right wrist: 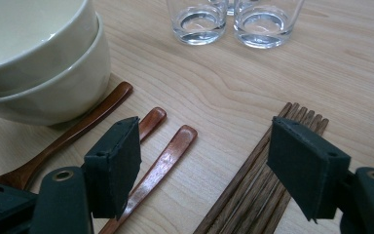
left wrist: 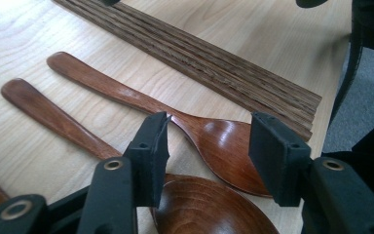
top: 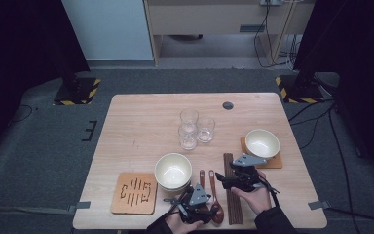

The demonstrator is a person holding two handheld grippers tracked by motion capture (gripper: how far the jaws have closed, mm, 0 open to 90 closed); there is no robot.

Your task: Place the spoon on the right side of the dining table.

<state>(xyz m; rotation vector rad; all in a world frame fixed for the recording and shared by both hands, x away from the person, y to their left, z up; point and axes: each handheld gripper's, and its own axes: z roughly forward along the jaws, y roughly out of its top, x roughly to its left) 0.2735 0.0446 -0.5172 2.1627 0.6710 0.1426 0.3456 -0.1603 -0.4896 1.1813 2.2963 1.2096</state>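
Note:
Three dark wooden spoons (top: 213, 195) lie side by side near the table's front edge, and a bundle of wooden chopsticks (top: 231, 190) lies to their right. My left gripper (top: 205, 208) hovers low over the spoon bowls. In the left gripper view its jaws (left wrist: 209, 156) stand open, one on each side of a spoon bowl (left wrist: 224, 146), with no pad pressing on it. A second spoon (left wrist: 48, 114) lies closer, its bowl under the jaws. My right gripper (top: 222, 177) is open above a spoon handle (right wrist: 170, 146) and the chopsticks (right wrist: 253, 175), its jaws (right wrist: 204, 165) wide apart and holding nothing.
Two stacked cream bowls (top: 173, 170) stand just left of the spoon handles. Three clear glasses (top: 195, 127) cluster at mid table. Another cream bowl (top: 262, 143) sits on a cork coaster at the right. A patterned cork coaster (top: 134, 192) lies front left.

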